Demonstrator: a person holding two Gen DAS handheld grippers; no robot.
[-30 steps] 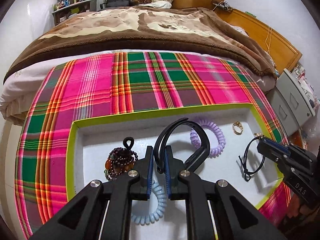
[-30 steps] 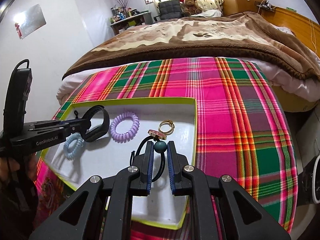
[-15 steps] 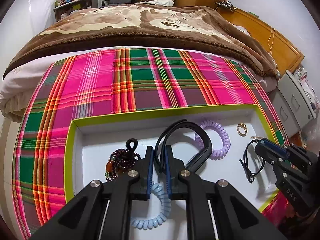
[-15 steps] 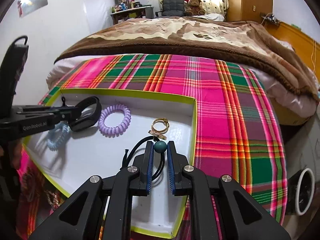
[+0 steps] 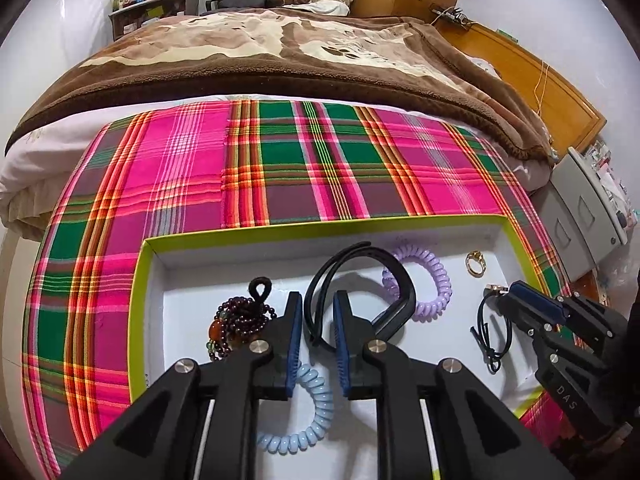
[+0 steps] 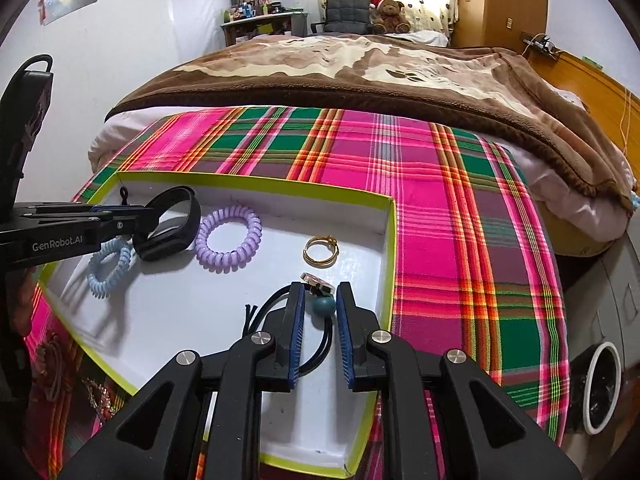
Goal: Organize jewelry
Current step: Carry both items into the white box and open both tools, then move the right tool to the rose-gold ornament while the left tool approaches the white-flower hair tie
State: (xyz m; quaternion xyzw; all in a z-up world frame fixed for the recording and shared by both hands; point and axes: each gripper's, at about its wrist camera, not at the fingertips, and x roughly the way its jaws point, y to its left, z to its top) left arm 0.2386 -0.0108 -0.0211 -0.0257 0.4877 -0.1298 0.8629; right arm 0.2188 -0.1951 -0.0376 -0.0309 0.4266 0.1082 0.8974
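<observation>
The black band (image 5: pixel 394 280), a wide glossy loop, sits with its thin strap end between the pads of the left hand-held gripper (image 5: pixel 318 300). That gap is a little wider than half a second ago, with blue pad showing on either side of the strap. I judge the band is being let go inside the tray (image 5: pixel 320 227), so this placement is about finished.

Just beyond the left tips lies a purple coil tie (image 5: pixel 438 284). A blue coil tie (image 5: pixel 320 408) lies under them, and a dark bead bracelet (image 5: pixel 240 320) to their left.

The right hand-held gripper (image 6: pixel 320 292) is nearly closed around a teal bead (image 6: pixel 323 306) on a black cord. Whether it pinches the bead, I cannot tell. A gold ring (image 6: pixel 321 251) lies just ahead.
</observation>
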